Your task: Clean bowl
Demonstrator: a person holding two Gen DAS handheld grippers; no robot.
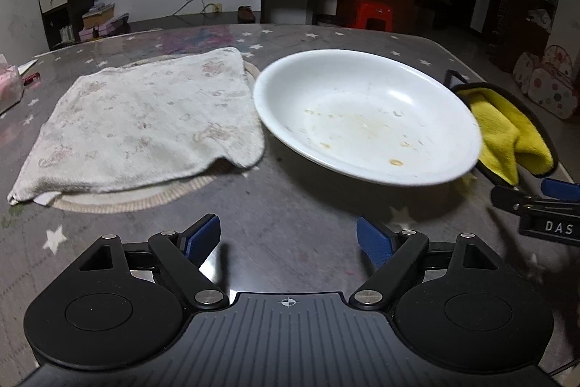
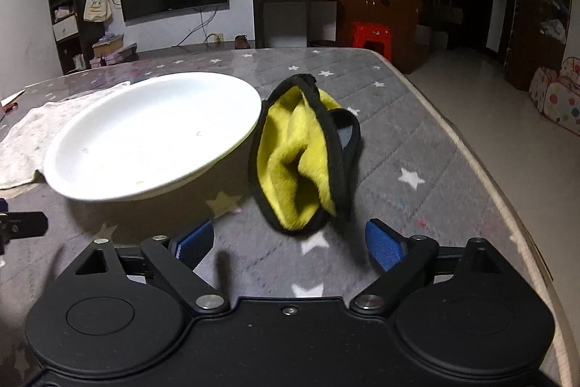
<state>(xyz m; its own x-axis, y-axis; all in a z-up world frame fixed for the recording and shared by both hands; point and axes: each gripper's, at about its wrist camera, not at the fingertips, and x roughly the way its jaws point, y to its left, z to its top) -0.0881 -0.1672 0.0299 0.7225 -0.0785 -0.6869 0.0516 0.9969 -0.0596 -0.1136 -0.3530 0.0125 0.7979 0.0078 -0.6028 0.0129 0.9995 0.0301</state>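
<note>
Both tongs, left tongs [image 1: 289, 239] and right tongs [image 2: 289, 243], gape wide and empty near the bowl [image 1: 366, 115]

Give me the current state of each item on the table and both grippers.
Bowl: upright on the table, dirty, small food spots inside.
Yellow cloth: crumpled beside the bowl, not held.
Towel: spread flat over a round mat.
Left gripper: open, empty, short of the bowl.
Right gripper: open, empty, just short of the yellow cloth.
</note>
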